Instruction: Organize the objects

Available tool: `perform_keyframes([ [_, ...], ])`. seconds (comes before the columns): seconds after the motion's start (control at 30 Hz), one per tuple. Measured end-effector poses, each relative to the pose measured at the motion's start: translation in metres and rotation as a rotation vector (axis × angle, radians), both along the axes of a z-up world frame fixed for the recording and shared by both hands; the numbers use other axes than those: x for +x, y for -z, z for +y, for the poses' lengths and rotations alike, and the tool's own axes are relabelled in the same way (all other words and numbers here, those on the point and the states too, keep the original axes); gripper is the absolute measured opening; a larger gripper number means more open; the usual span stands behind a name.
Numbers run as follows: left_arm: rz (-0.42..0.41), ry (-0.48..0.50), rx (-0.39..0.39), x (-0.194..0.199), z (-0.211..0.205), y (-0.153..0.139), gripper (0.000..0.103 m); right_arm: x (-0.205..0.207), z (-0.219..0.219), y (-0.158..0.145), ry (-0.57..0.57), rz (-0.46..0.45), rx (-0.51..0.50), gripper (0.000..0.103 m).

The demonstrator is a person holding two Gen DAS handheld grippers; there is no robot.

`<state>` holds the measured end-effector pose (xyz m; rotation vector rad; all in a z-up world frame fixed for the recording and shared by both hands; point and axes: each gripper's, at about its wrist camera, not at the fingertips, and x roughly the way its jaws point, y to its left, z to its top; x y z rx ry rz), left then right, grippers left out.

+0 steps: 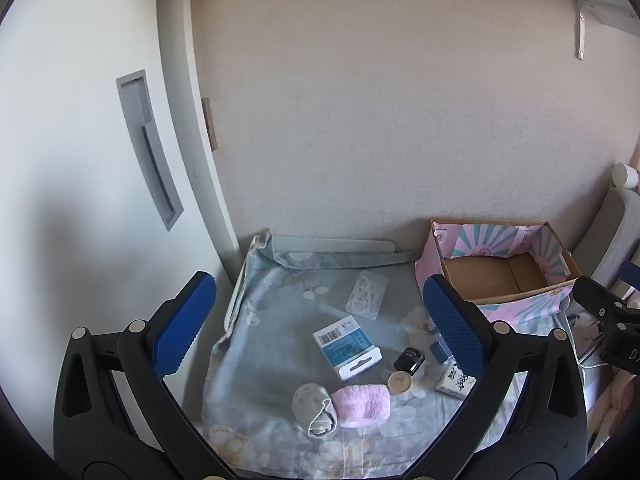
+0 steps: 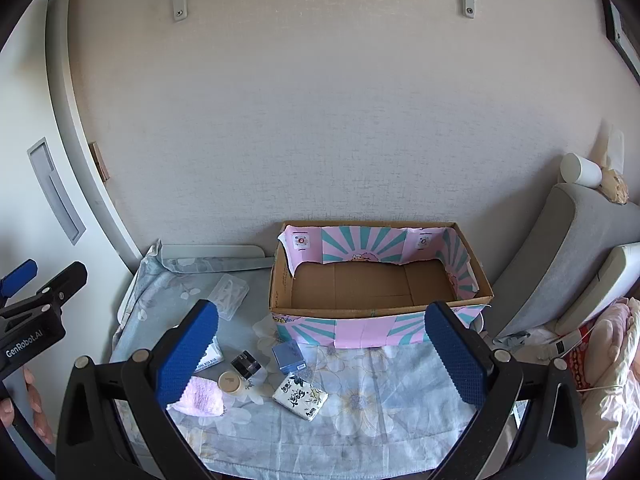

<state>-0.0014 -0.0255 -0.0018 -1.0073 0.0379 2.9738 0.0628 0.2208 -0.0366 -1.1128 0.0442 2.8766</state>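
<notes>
I hold my left gripper [image 1: 320,332] above the cloth-covered table [image 1: 276,320] with its 2 blue fingers [image 1: 184,332] spread wide and nothing between them. Below and ahead of it lie a clear plastic tray [image 1: 367,295], a white and blue packet [image 1: 346,347], a small black jar [image 1: 409,359], a round cream lid [image 1: 401,383], a grey rolled sock [image 1: 316,409] and a pink fluffy cloth [image 1: 363,405] touching the sock.

My right gripper [image 2: 322,350] also hangs with its 2 fingers [image 2: 456,356] spread apart, gripping nothing. Straight ahead of it stands the open cardboard box [image 2: 380,312], wrapped in pink and teal paper, its brown floor bare. Between the right gripper's fingers, nearer than the box, lie a small blue box [image 2: 289,356] and a printed tissue pack [image 2: 300,395], near each other but apart. The box stands to the right of my left gripper, against the wall [image 2: 320,120].
</notes>
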Motion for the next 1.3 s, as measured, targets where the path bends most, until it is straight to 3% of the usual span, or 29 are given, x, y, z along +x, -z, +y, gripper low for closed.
perform_keyframes([
  [0.7,-0.008,-0.005,0.003,-0.004,0.001,0.003,0.103,-0.005,0.001,0.005,0.008,-0.013,0.008,0.103],
  [1.3,-0.040,0.052,0.024,-0.010,0.007,0.005,0.103,-0.009,0.006,0.004,0.005,-0.012,-0.008,0.103],
])
